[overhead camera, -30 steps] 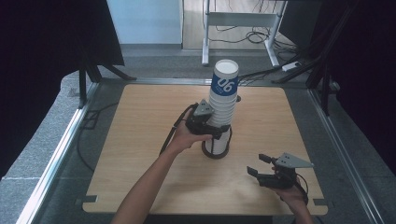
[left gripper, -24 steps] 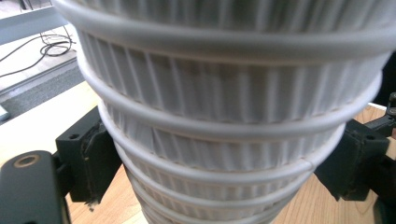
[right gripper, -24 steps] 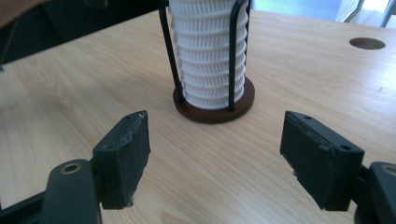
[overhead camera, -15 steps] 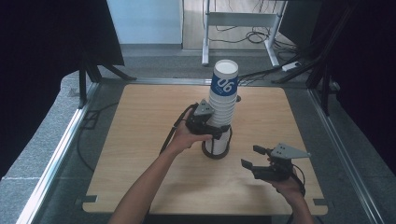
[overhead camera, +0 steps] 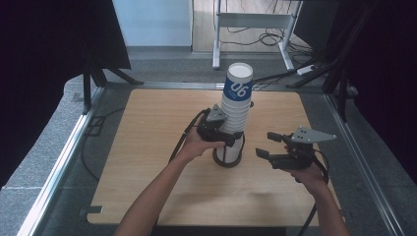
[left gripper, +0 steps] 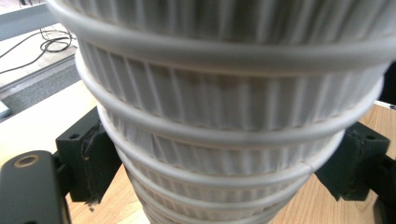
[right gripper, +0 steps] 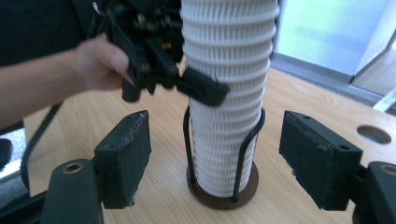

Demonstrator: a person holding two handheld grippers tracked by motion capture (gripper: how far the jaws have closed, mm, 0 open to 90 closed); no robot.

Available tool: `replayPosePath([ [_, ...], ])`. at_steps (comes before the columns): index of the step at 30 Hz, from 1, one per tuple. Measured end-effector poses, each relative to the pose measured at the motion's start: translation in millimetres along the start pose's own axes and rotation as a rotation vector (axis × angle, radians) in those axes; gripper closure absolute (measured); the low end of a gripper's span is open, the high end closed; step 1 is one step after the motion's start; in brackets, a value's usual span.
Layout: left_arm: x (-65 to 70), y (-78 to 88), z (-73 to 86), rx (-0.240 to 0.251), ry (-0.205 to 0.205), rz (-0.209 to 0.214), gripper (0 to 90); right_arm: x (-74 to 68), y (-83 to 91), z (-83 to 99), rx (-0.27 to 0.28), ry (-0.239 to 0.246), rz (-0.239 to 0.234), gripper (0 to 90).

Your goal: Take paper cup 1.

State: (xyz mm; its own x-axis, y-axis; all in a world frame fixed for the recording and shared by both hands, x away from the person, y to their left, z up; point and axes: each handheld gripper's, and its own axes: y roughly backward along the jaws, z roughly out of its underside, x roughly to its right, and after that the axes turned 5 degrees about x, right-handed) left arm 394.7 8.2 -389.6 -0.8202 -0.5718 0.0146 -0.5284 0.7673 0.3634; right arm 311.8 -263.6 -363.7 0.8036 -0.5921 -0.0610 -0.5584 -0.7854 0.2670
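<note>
Near the counter's (overhead camera: pixel 147 196) front edge, the right tongs (overhead camera: pixel 268 146) hang open and empty, pointing at the upright cup stack (overhead camera: pixel 235 110) in its wire holder (overhead camera: pixel 228 156) mid-counter. The left tongs (overhead camera: pixel 222 137) grip it from the other side.

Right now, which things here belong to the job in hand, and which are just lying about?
In the job:
- stack of paper cups
- wire cup holder
- left gripper, clamped on the stack
- right gripper, open beside it

Lying about:
- cables on the floor
- metal stand
</note>
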Motion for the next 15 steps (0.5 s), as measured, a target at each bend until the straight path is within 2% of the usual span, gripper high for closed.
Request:
replayPosePath([
  [8,0.2,0.3,-1.3,-0.011,-0.003,-0.001,12.9,4.6,1.3,-13.9,0.038,0.011,0.0,26.0],
  [15,0.4,0.2,-1.6,-0.014,-0.003,-0.001,12.9,7.2,-1.4,-22.9,0.047,0.02,-0.01,26.0],
])
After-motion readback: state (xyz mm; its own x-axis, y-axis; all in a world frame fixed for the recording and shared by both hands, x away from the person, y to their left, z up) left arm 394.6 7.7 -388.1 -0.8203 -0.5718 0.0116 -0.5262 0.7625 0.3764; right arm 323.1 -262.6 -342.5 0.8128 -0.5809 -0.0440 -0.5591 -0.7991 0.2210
